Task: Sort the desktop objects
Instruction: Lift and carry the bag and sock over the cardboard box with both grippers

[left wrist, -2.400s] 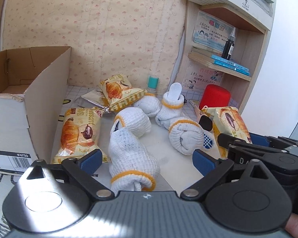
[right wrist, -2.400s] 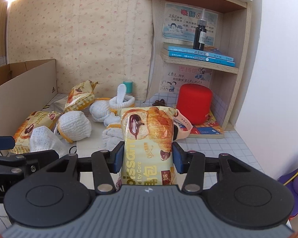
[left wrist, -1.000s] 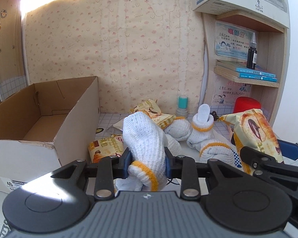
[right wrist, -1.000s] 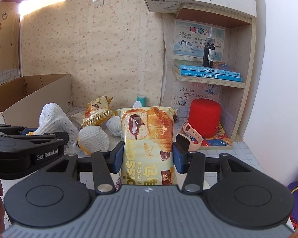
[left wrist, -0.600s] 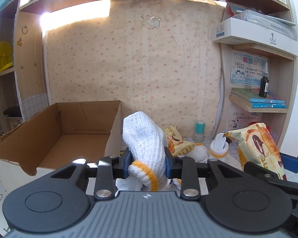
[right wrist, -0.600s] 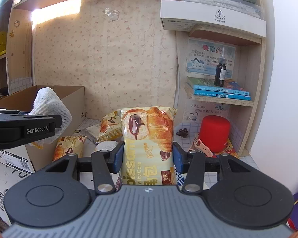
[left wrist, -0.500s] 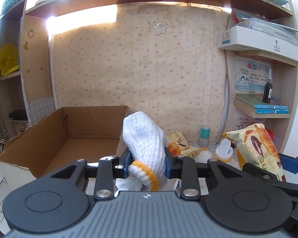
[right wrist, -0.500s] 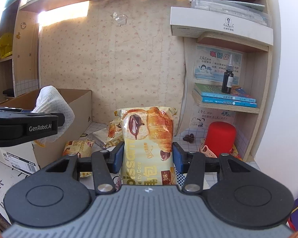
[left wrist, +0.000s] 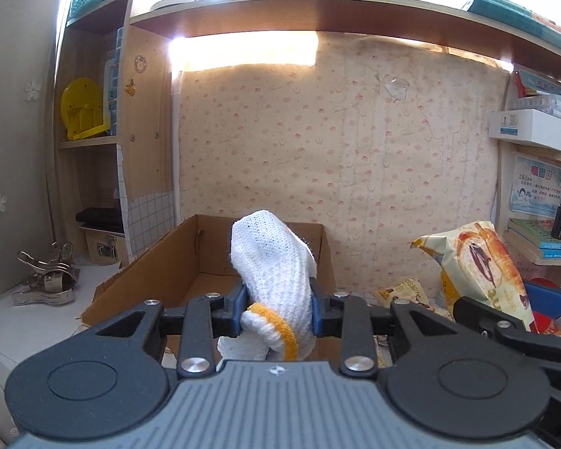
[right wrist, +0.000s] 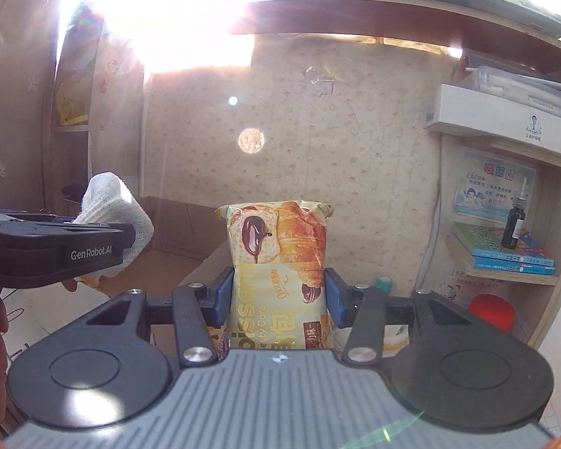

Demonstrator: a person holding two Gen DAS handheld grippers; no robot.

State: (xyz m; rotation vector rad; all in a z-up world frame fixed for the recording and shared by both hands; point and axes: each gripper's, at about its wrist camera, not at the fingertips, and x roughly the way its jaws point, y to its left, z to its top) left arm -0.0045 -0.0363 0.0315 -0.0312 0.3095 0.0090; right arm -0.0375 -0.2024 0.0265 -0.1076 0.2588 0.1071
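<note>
both claws loaded, raised near the box
left claw (left wrist: 276, 308) pinches a white glove (left wrist: 271, 262) before the cardboard box (left wrist: 161, 280); right claw (right wrist: 278, 297) pinches a croissant pack (right wrist: 280, 262); red cylinder (right wrist: 491, 312) at 3 o'clock.

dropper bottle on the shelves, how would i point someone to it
Look at the wooden shelf unit right of the wallpapered wall. On its lower shelf lies a stack of blue books; the dark dropper bottle stands upright on them, the only slim, white-tipped thing there.
</note>
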